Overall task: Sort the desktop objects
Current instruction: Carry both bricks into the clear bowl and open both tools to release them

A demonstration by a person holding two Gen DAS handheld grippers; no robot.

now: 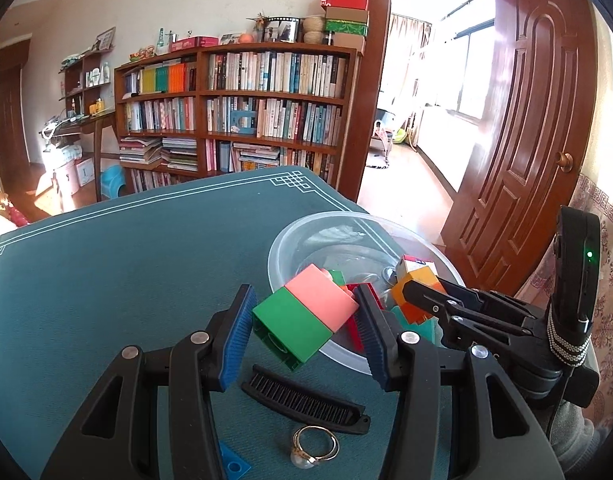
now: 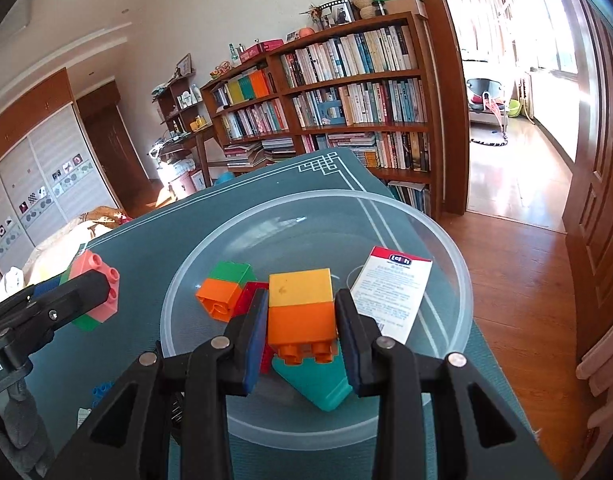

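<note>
My left gripper (image 1: 304, 322) is shut on a pink-and-green block pair (image 1: 306, 314), held just above the near rim of the clear plastic bowl (image 1: 290, 240). It also shows in the right wrist view (image 2: 96, 294). My right gripper (image 2: 302, 316) is shut on a yellow-and-orange block pair (image 2: 302, 312) over the inside of the bowl (image 2: 458, 280). In the bowl lie a green-and-orange block pair (image 2: 222, 286), a red block (image 2: 248, 296), a teal piece (image 2: 318, 380) and a white printed card (image 2: 390, 292).
On the green table mat (image 1: 126, 264) in front of the bowl lie a black comb (image 1: 302, 400), a gold ring with a pearl (image 1: 314, 450) and a blue piece (image 1: 234, 464). The bowl sits near the table's right edge. A bookcase stands behind.
</note>
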